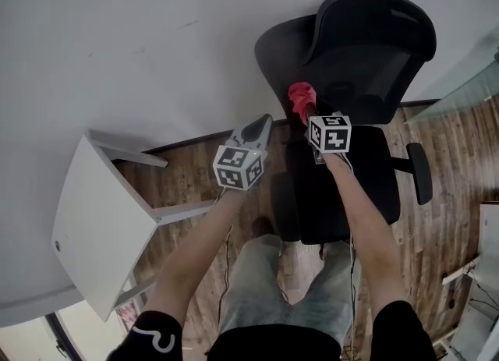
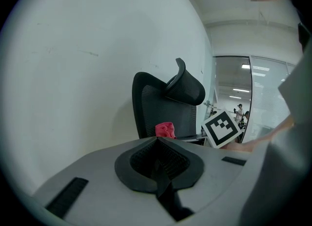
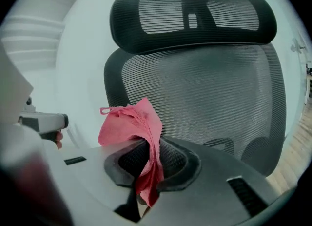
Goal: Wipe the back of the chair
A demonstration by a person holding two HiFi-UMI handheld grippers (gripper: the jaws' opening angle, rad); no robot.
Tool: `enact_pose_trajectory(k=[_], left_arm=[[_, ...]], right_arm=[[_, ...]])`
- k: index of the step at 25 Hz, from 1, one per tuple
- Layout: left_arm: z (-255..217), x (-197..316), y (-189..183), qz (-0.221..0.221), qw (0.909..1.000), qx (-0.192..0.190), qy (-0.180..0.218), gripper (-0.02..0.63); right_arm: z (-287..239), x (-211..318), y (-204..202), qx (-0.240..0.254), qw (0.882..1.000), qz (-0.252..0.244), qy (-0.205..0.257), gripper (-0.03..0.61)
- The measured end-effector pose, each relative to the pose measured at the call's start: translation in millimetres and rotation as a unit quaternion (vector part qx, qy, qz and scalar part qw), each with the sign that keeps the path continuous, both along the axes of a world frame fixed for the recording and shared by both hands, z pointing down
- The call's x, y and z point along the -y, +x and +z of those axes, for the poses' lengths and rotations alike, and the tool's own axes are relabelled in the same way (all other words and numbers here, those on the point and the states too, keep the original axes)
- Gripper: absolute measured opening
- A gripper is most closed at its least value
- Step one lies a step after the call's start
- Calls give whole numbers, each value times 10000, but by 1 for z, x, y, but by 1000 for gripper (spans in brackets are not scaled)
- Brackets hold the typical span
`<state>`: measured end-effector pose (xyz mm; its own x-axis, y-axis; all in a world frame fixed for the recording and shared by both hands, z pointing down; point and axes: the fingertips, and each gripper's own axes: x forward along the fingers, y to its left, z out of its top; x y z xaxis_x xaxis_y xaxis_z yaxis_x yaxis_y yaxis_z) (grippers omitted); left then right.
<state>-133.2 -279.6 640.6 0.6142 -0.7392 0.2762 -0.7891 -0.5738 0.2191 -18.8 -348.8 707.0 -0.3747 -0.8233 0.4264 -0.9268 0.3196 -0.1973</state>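
A black mesh office chair [image 1: 355,55] with a headrest stands against the white wall; its backrest [image 3: 204,98] fills the right gripper view. My right gripper [image 1: 306,110] is shut on a red cloth [image 1: 300,96], held just in front of the lower backrest. The cloth [image 3: 136,127] bunches above the shut jaws and hangs down between them. My left gripper [image 1: 257,129] is shut with nothing in it, left of the chair and level with the right one. From the left gripper view the chair [image 2: 165,105] and the red cloth [image 2: 165,130] show ahead.
A white table [image 1: 97,219] stands at my left on the wooden floor [image 1: 444,157]. The white wall [image 1: 140,40] runs behind the chair. A glass partition [image 2: 243,98] lies to the right. The chair's armrest [image 1: 421,172] sticks out at the right.
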Motion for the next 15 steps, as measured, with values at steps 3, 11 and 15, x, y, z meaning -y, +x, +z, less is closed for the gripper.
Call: enact_pose_trajectory(k=[3,11,15], left_arm=[[-5,8,10,-34,10000,5,39,25],[-7,10,51,19,10000,88,32,25],[-14,13,73,-26,9999,135,79,25]], right_arm=[[-2,6,20,-46,10000,38,21,69],[-3,16,66,-194,9998,65,35,69],[-3,20,101,-130,9998,149,27,69]])
